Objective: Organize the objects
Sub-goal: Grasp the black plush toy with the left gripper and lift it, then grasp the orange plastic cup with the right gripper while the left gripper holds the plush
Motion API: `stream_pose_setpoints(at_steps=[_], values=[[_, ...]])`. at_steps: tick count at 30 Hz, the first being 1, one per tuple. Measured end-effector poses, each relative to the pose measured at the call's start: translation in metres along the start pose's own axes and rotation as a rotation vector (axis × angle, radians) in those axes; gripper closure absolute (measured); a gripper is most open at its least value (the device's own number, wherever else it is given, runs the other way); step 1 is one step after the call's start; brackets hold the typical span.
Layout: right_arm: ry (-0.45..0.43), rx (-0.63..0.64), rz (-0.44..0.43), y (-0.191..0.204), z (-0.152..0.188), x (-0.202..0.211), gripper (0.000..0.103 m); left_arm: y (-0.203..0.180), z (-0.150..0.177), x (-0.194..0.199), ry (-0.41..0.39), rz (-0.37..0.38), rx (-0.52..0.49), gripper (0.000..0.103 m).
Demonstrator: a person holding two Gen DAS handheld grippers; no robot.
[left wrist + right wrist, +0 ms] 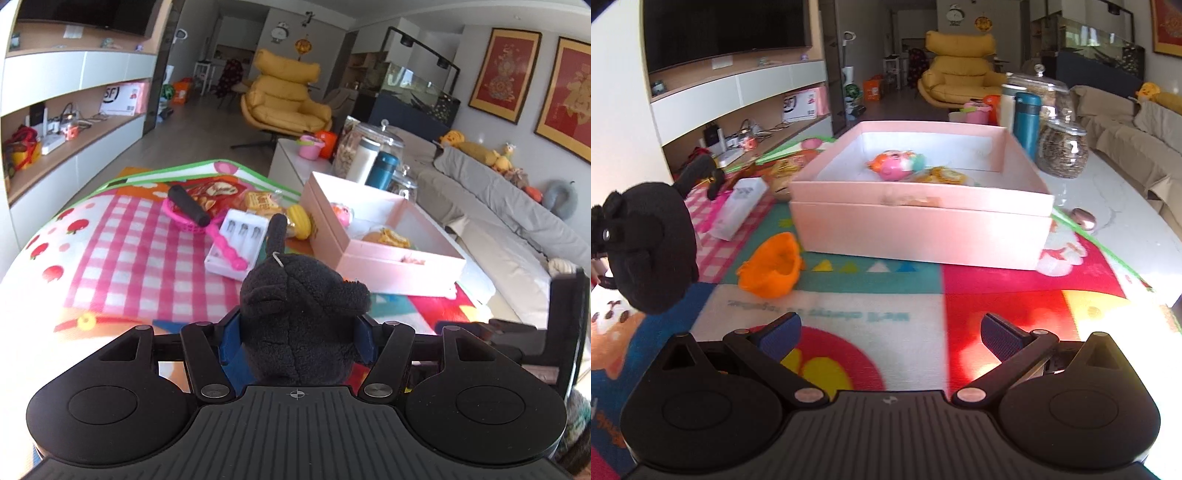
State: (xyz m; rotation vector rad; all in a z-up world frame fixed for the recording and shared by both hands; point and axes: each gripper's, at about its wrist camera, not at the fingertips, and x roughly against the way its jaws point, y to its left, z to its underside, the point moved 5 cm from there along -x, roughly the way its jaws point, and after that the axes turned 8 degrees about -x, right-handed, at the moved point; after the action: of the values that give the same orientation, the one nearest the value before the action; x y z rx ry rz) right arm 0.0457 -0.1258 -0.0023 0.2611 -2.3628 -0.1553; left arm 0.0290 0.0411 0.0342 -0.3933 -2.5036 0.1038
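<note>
Left gripper (295, 328): blue pads pressed against both sides of a black plush toy (301, 291), held lifted above the play mat (122, 266). Right gripper (888, 334): jaws wide, nothing between them, over the mat.

Landmark: pink box (919, 229) on the mat, open-topped. Inside it: a pink-and-orange toy (895, 166) and a yellow snack packet (945, 175). Plush toy hangs left of the box, well apart. An orange cloth piece (774, 267) lies between them, just beside the box's front left corner. Left of the box: white cutlery case (236, 240), pink basket (184, 216). Behind the box: teal flask (1027, 122), glass jars (1062, 147).
</note>
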Motion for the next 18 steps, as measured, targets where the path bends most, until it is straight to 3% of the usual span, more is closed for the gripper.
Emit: stream_pose_setpoints(at_steps=[5, 8, 10, 15, 18], values=[[0.036, 0.055, -0.041, 0.044, -0.012, -0.027, 0.0, 0.012, 0.012, 0.014, 0.029, -0.039, 0.014, 0.038], [0.05, 0.086, -0.019, 0.061, -0.019, -0.038, 0.025, 0.014, 0.012, 0.019, 0.031, -0.03, 0.02, 0.038], [0.06, 0.077, -0.013, 0.063, -0.023, -0.038, 0.057, 0.01, 0.013, 0.021, 0.034, -0.019, 0.008, 0.038], [0.028, 0.072, 0.049, 0.041, -0.02, -0.011, 0.074, -0.005, 0.017, 0.023, 0.044, 0.025, -0.025, 0.038], [0.018, 0.085, 0.091, 0.018, -0.009, 0.013, 0.076, -0.017, 0.018, 0.021, 0.046, 0.054, -0.043, 0.038]])
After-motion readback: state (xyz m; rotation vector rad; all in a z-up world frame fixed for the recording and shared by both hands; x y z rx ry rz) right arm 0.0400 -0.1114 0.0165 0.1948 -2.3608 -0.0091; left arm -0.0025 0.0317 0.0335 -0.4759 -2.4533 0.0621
